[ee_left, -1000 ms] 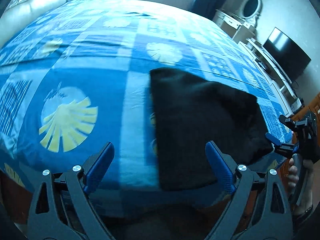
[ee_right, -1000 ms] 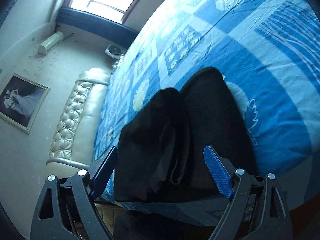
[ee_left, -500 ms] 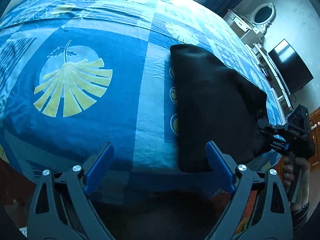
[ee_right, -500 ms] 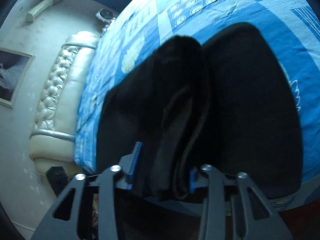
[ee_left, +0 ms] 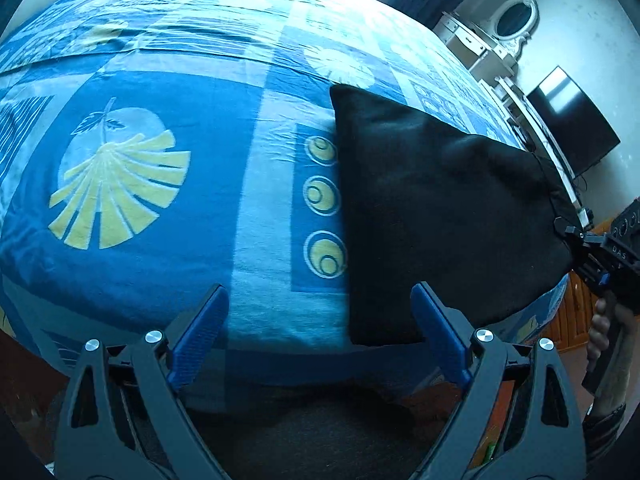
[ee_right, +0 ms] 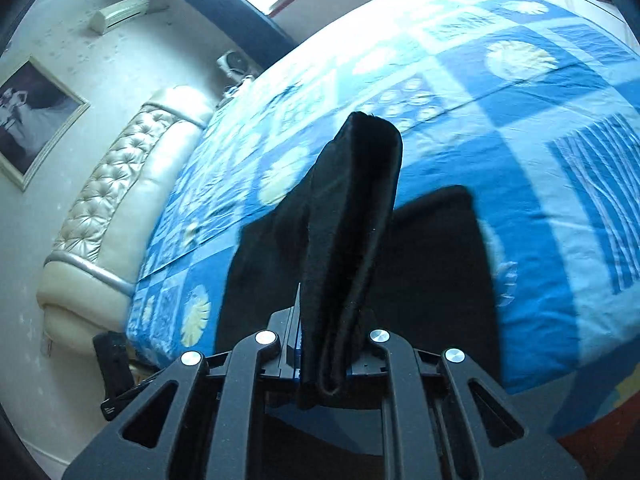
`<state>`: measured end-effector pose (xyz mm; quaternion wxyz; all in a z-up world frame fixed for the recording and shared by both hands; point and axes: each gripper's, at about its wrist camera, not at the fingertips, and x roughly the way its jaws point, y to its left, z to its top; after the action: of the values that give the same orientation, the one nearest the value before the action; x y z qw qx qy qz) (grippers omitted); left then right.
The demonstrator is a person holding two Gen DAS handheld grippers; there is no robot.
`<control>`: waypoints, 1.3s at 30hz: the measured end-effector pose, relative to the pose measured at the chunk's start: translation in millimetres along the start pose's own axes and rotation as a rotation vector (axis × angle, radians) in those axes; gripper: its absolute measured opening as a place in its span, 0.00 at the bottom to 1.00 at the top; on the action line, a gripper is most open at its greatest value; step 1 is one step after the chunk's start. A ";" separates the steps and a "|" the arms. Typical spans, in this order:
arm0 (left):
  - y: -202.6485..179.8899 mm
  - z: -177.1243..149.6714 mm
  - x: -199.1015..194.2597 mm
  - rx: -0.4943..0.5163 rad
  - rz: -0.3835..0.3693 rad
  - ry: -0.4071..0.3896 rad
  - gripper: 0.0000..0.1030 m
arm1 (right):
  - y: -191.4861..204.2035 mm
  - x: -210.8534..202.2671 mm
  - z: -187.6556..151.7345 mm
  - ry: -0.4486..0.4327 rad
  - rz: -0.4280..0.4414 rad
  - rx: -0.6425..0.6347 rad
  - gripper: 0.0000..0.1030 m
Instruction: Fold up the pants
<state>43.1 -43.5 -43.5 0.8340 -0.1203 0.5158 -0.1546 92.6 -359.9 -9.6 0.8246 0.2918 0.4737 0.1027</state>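
Black folded pants (ee_left: 440, 208) lie on the blue patterned bedspread (ee_left: 160, 240) near the bed's front edge. My left gripper (ee_left: 320, 320) hangs open over that edge, its right finger (ee_left: 436, 332) just in front of the pants' near left corner, touching nothing. My right gripper (ee_left: 576, 236) grips the pants' right edge. In the right wrist view its jaws are closing on a thick fold of the pants (ee_right: 352, 220), which rises off the bedspread (ee_right: 540, 200) between the fingertips of the right gripper (ee_right: 324, 344). The rest of the pants lies flat below.
A padded cream headboard (ee_right: 112, 184) bounds the bed's far end. A dark television (ee_left: 572, 120) and a white dresser with an oval mirror (ee_left: 508, 28) stand along the right wall. A person's hand (ee_left: 600, 328) holds the right gripper's handle.
The right gripper's jaws came together on the pants' edge and lifted that fold off the bed. The left gripper sank a little toward the bed's front edge, still open.
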 end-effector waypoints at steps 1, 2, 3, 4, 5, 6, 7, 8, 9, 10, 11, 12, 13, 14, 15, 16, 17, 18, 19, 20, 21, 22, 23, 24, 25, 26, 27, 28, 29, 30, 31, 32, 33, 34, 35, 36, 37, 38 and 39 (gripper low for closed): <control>-5.5 -0.5 3.3 0.014 0.007 0.004 0.89 | -5.8 2.2 -0.8 0.005 -0.007 0.010 0.13; -9.0 -0.5 5.7 0.021 0.011 0.008 0.90 | -12.7 3.5 -2.1 0.011 -0.014 0.016 0.13; -12.0 -1.0 8.0 0.028 0.015 0.012 0.90 | -20.5 8.6 -5.0 0.018 -0.024 0.026 0.13; -15.1 -1.9 11.2 0.034 0.021 0.020 0.90 | -24.5 11.5 -6.4 0.023 -0.030 0.032 0.13; -16.3 -1.9 13.8 0.036 0.025 0.027 0.90 | -36.1 10.2 -7.5 0.029 -0.033 0.042 0.13; -17.3 -2.5 16.2 0.036 0.030 0.034 0.90 | -45.1 13.5 -9.7 0.035 -0.033 0.057 0.13; -17.9 -2.8 18.2 0.036 0.034 0.039 0.90 | -52.3 15.3 -11.7 0.039 -0.029 0.072 0.13; -18.7 -4.0 20.3 0.035 0.037 0.046 0.90 | -58.9 16.3 -12.9 0.038 -0.020 0.083 0.13; -19.2 -4.5 21.5 0.034 0.037 0.049 0.90 | -63.8 18.4 -14.1 0.036 -0.003 0.097 0.13; -19.1 -4.7 22.8 0.031 0.038 0.053 0.90 | -66.6 20.4 -14.8 0.037 0.006 0.102 0.13; -19.3 -5.1 23.2 0.030 0.038 0.055 0.90 | -68.7 21.8 -15.5 0.037 0.013 0.105 0.13; -18.4 -4.4 24.3 0.031 0.037 0.057 0.90 | -71.3 23.9 -15.7 0.038 0.026 0.114 0.13; -18.1 -4.7 24.8 0.033 0.038 0.058 0.90 | -73.6 25.1 -16.2 0.039 0.037 0.124 0.13; -18.1 -5.0 25.5 0.035 0.041 0.059 0.91 | -75.9 26.3 -16.7 0.038 0.052 0.136 0.13; -17.6 -4.7 25.9 0.035 0.042 0.059 0.91 | -79.1 27.0 -17.7 0.037 0.069 0.149 0.13; -17.8 -5.7 26.6 0.037 0.044 0.060 0.91 | -82.9 27.2 -18.3 0.035 0.083 0.159 0.13; -17.9 -6.3 27.1 0.038 0.046 0.060 0.91 | -84.7 27.9 -19.4 0.032 0.095 0.167 0.13; -17.8 -5.5 27.4 0.038 0.046 0.061 0.91 | -86.7 28.9 -19.4 0.029 0.106 0.174 0.13; -17.6 -5.3 27.9 0.037 0.046 0.061 0.91 | -87.9 29.7 -19.1 0.026 0.115 0.179 0.13; -17.0 -5.4 28.0 0.036 0.045 0.062 0.91 | -87.4 30.2 -19.9 0.024 0.120 0.183 0.12; -17.3 -5.6 28.0 0.036 0.044 0.062 0.91 | -88.3 30.9 -20.3 0.022 0.128 0.188 0.12; -17.0 -5.6 28.2 0.035 0.042 0.063 0.91 | -88.6 30.6 -20.2 0.022 0.133 0.192 0.12; -16.7 -5.5 28.0 0.033 0.041 0.063 0.91 | -89.0 30.6 -20.7 0.021 0.137 0.194 0.12; -16.7 -5.6 28.4 0.032 0.040 0.064 0.92 | -88.2 30.9 -20.5 0.020 0.141 0.194 0.12; -16.7 -5.7 28.3 0.031 0.039 0.063 0.92 | -85.0 31.3 -19.7 0.020 0.143 0.195 0.12; -16.7 -5.9 28.4 0.031 0.039 0.063 0.92 | -84.6 31.7 -19.7 0.020 0.147 0.198 0.12; -16.8 -6.1 28.6 0.031 0.039 0.062 0.92 | -84.9 31.6 -20.1 0.019 0.151 0.202 0.12; -16.7 -6.4 28.7 0.031 0.039 0.061 0.92 | -85.4 31.2 -20.5 0.018 0.155 0.206 0.12; -16.6 -6.0 28.7 0.030 0.039 0.063 0.92 | -85.2 31.8 -20.3 0.018 0.158 0.207 0.12; -16.6 -6.0 28.7 0.029 0.039 0.063 0.92 | -84.6 32.0 -20.3 0.017 0.161 0.210 0.12; -16.7 -6.1 28.7 0.028 0.038 0.064 0.92 | -89.8 29.8 -20.9 0.017 0.164 0.213 0.12; -16.4 -5.7 29.0 0.027 0.037 0.065 0.92 | -89.5 29.7 -20.8 0.017 0.166 0.216 0.12; -16.1 -5.7 29.4 0.027 0.036 0.065 0.92 | -90.6 28.7 -21.1 0.017 0.169 0.219 0.12; -16.0 -5.7 29.4 0.027 0.035 0.066 0.92 | -97.5 24.8 -22.0 0.018 0.172 0.220 0.13; -15.9 -5.7 29.5 0.028 0.034 0.067 0.93 | -97.4 24.0 -22.3 0.017 0.172 0.222 0.13; -15.3 -5.7 29.7 0.028 0.034 0.067 0.93 | -97.6 24.0 -23.1 0.016 0.171 0.223 0.13; -15.0 -5.6 29.9 0.028 0.033 0.069 0.93 | -97.6 23.0 -23.7 0.015 0.170 0.225 0.13; -14.2 -4.8 30.1 0.027 0.032 0.069 0.93 | -99.1 22.3 -23.7 0.014 0.171 0.227 0.14; -14.0 -4.8 30.2 0.027 0.031 0.070 0.93 | -100.3 21.1 -24.0 0.013 0.171 0.231 0.14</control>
<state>49.7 -68.2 -65.4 0.8193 -0.0958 0.5443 -0.1529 72.9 -422.3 -92.0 0.7707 0.4235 0.4609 0.1192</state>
